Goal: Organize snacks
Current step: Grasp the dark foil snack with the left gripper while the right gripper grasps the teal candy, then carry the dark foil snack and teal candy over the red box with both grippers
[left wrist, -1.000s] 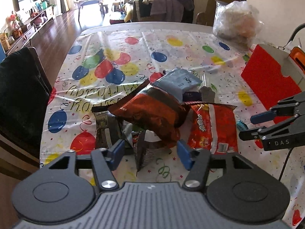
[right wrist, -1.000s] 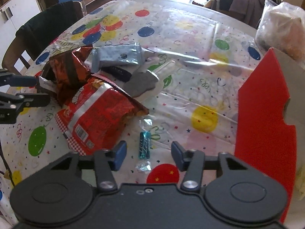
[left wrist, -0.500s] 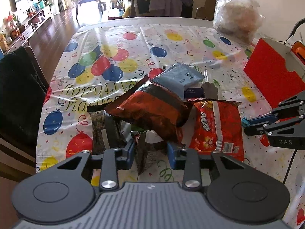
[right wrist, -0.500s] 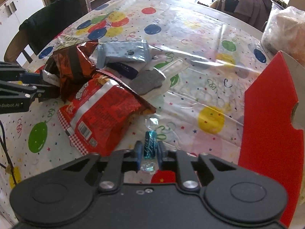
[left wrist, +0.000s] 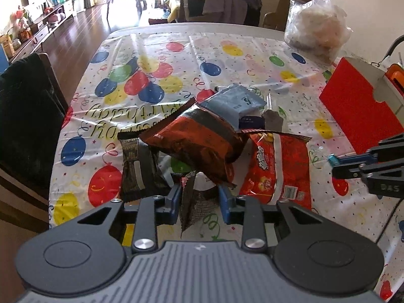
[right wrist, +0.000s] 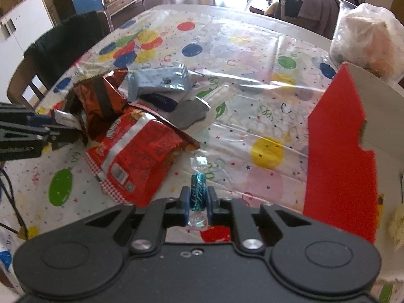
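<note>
My left gripper (left wrist: 198,197) is shut on the near end of a dark brown-orange chip bag (left wrist: 199,139), which is lifted above the table. It also shows in the right wrist view (right wrist: 101,98). My right gripper (right wrist: 198,199) is shut on a small blue wrapped candy (right wrist: 198,192), held just above the cloth. A red snack bag (left wrist: 277,166) lies flat between the grippers. A dark packet (left wrist: 137,169) lies left of it. A grey-blue packet (right wrist: 157,82) and a grey pouch (right wrist: 188,112) lie further back.
A red and white open box (right wrist: 338,151) stands at the right. A clear plastic bag of food (left wrist: 315,27) sits at the far right of the table. A chair with dark cloth (left wrist: 22,116) stands at the left edge. The table has a balloon-print cloth (left wrist: 156,58).
Both grippers went from open to shut: the left closed on the chip bag's end, the right on the blue candy. Both items have risen slightly.
</note>
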